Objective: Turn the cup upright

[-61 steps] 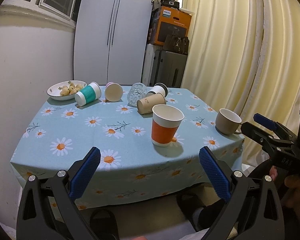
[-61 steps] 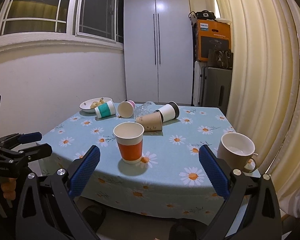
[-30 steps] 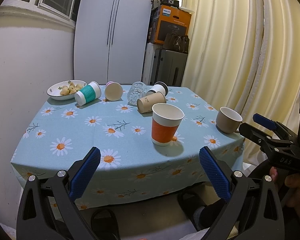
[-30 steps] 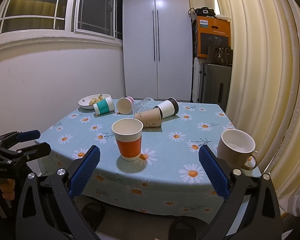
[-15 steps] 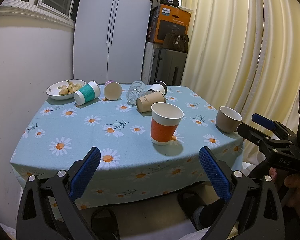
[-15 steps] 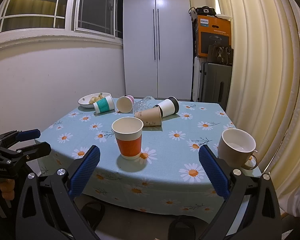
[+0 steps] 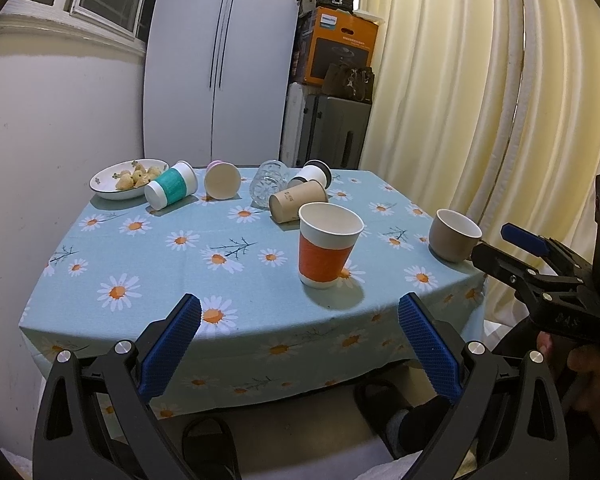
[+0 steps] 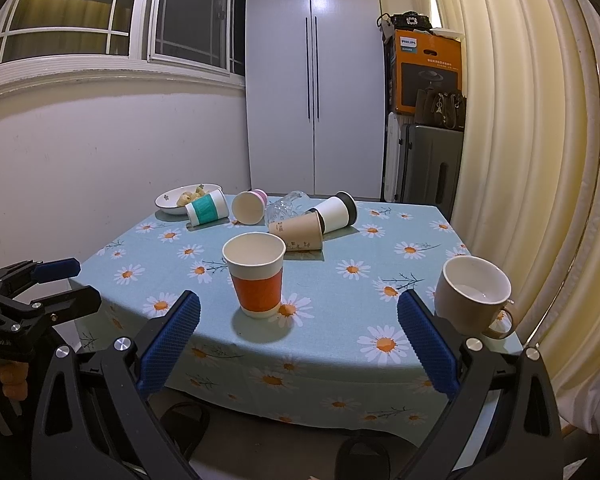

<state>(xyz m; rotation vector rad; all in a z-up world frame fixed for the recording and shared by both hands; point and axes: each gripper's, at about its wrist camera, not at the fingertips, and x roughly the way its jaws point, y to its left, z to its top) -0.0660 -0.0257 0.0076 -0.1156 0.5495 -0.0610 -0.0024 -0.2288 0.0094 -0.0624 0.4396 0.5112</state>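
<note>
The left hand-held gripper [image 7: 298,322] and right hand-held gripper [image 8: 298,320] both hover wide apart and hold nothing, short of the bench [image 7: 152,256]; the orange cup [image 8: 258,278] stands upright near its front edge; a brown cup [image 8: 300,230] lies on its side behind it; a beige mug [image 8: 474,296] stands upright at the right edge.

Left gripper [image 7: 300,332] and right gripper [image 8: 300,330], jaws wide apart, level, side by side.
</note>
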